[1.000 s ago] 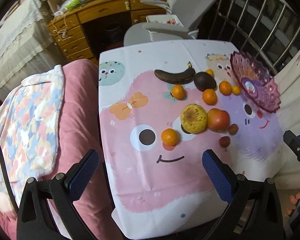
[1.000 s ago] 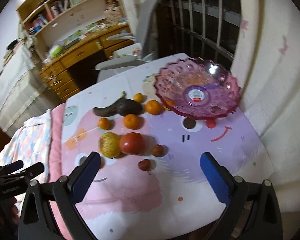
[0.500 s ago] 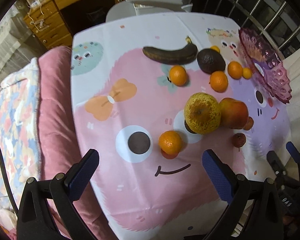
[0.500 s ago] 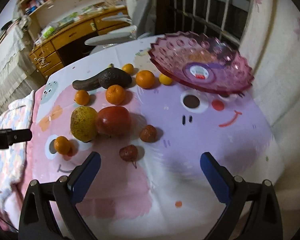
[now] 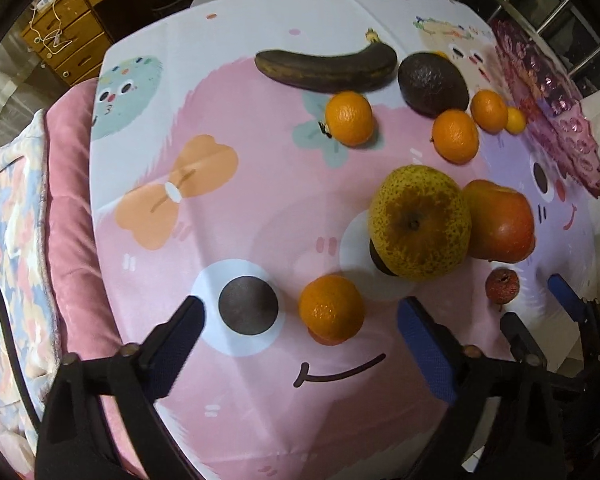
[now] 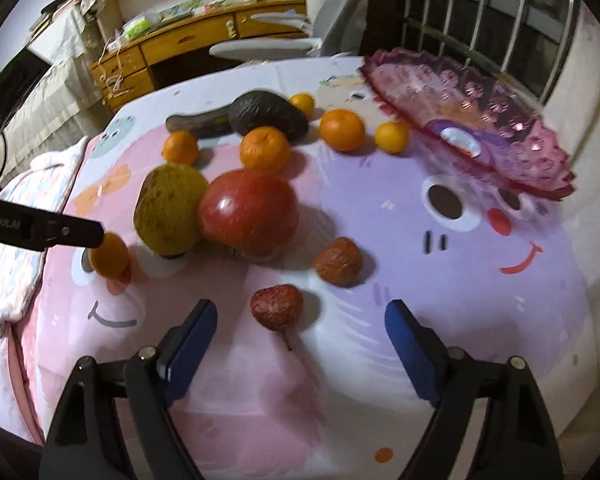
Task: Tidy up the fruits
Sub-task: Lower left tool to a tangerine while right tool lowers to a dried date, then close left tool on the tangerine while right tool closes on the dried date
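Fruit lies loose on a cartoon-print tablecloth (image 5: pixel 228 208). My left gripper (image 5: pixel 300 316) points down over a tangerine (image 5: pixel 331 307), which sits between its closing jaws with gaps on both sides. My right gripper (image 6: pixel 300 312) has a small red rough-skinned fruit (image 6: pixel 277 306) between its closing jaws, untouched. Further back lie a yellow-green pear (image 5: pixel 420 222), a red apple (image 6: pixel 248 210), a small brown fruit (image 6: pixel 337 261), several more tangerines, a dark avocado (image 5: pixel 432 84) and a blackened banana (image 5: pixel 328 70). A purple glass bowl (image 6: pixel 460 120) stands at the back right, tilted.
A pink blanket (image 5: pixel 68 200) on a bed borders the table's left edge. Beyond the far edge stand a grey chair (image 6: pixel 284 44) and a wooden desk (image 6: pixel 188 40). Window bars (image 6: pixel 480 20) and a pale wall close off the right side.
Both grippers have come down close to the table, so the fruit looms larger. Their jaws have narrowed, the left around the tangerine, the right around the small red fruit.
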{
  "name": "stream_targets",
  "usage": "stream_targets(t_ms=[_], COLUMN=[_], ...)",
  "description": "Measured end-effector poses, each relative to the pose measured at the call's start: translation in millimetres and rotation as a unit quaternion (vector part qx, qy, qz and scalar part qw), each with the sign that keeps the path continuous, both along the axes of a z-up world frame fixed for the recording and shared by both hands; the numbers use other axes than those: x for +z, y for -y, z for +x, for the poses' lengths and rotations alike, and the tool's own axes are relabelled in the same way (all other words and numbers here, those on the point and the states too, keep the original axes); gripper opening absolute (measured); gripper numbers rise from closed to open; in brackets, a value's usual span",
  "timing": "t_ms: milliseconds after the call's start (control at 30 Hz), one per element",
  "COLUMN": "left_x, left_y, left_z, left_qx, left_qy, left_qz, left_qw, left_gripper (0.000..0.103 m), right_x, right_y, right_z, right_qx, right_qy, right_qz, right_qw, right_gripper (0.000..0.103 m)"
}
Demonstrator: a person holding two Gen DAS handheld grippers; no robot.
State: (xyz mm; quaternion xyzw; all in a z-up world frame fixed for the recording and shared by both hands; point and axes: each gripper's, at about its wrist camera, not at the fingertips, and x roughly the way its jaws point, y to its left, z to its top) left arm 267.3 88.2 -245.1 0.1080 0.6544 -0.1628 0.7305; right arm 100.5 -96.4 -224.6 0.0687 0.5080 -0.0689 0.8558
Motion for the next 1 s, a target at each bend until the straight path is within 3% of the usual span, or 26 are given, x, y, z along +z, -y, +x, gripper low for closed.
stream_targets(t_ms=[233,400,467,667,1000], left_x=[-16,-18,-19,-17,12], left_y=[3,6,7,8,-10], left_z=[6,2,0,-4,-30], left_qx=[0.003,0.000,0.000,-0.007,-0.026], left_qy=[-0.030,-0.047,-0.054,-0.049,-0.027], left_qz=[-0.007,-0.029,-0.044,-0.048,-0.078], left_qw=[0.9995,0.9985,0.9976,0.9977,0.9963], left_gripper=[0.063,0.047,0.037,0.036,0.036], right_x=[-17,-21,-22,-23,-15], right_y=[-9,-19,-20,-19,-22], right_z=[6,12,13,14,9], right_qx=[0.030,0.049,0.051,0.050,0.050], right_qy=[-0.014,-0.017,-0.018,-0.021,-0.009], right_qz=[0.025,0.005,-0.008,-0.025,-0.034], right_qw=[0.999,0.999,0.999,0.998,0.998], right_gripper=[0.068,0.048,0.045,0.034,0.032])
